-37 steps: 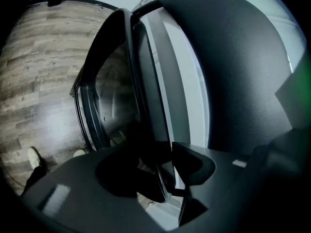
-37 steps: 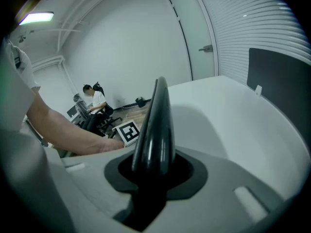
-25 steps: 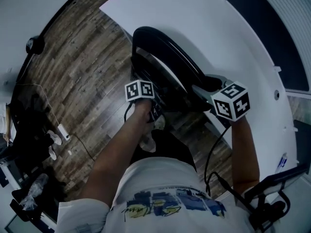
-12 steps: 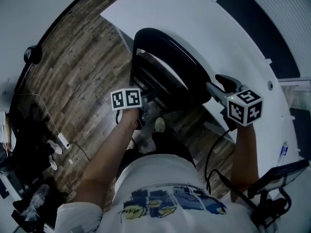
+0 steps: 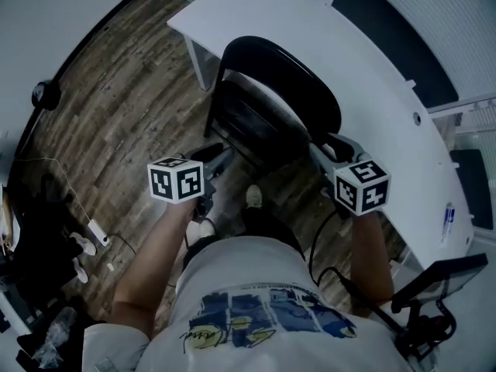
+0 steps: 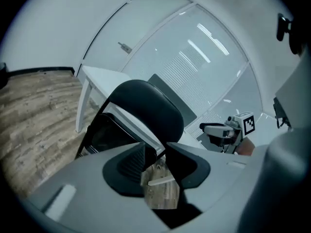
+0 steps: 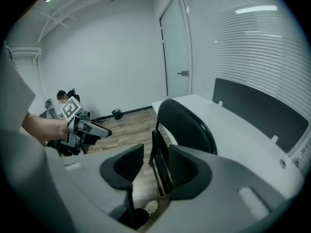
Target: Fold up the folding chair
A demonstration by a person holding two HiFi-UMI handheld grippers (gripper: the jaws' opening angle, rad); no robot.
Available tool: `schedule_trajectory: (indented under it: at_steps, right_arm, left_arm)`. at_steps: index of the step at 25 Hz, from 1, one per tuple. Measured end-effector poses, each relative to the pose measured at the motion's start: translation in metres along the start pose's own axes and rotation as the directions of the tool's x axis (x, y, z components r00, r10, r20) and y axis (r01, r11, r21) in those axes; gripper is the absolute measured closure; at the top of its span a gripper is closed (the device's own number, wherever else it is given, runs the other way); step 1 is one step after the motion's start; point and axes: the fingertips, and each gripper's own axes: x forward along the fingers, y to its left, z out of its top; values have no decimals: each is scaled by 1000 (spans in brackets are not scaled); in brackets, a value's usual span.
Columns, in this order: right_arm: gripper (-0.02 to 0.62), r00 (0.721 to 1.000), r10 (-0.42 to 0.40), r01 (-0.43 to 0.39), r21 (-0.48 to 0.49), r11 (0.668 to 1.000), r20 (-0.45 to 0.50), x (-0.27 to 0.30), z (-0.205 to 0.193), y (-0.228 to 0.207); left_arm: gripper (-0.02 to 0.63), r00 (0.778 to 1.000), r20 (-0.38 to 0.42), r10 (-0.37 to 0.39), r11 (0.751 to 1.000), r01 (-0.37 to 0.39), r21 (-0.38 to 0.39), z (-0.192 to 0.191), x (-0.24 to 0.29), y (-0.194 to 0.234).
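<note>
The black folding chair (image 5: 283,84) stands beside the white desk (image 5: 372,76), its seat swung up close against the backrest. In the head view my left gripper (image 5: 217,157) hangs just short of the chair's left side. Its jaws are closing with only floor showing between them in the left gripper view (image 6: 156,161). My right gripper (image 5: 332,146) is by the chair's right edge, apart from it, and its jaws are closing too. In the right gripper view the chair (image 7: 187,123) rises beyond the gripper (image 7: 155,166), and its pads press on nothing.
The desk runs close behind and to the right of the chair. A power strip (image 5: 97,231) with a cable and dark gear (image 5: 39,231) lie on the wood floor at left. A black stand (image 5: 434,301) is at lower right. My shoe (image 5: 253,196) is by the chair's foot.
Both grippers have come off the chair and drawn back toward me. The left one rose and rolled, and its marker cube now faces the camera. The chair's seat lies flatter against the back.
</note>
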Motion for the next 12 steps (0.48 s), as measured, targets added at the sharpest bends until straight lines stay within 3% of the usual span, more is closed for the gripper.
schedule_trajectory:
  at_steps: [7, 12]
  right_arm:
    - [551, 998, -30, 31, -15, 999, 63, -20, -13, 93]
    - [584, 977, -142, 134, 62, 989, 162, -45, -19, 129]
  left_arm:
    - [591, 999, 28, -31, 979, 25, 201, -9, -107, -18]
    - [604, 998, 53, -23, 972, 10, 236, -24, -170, -18]
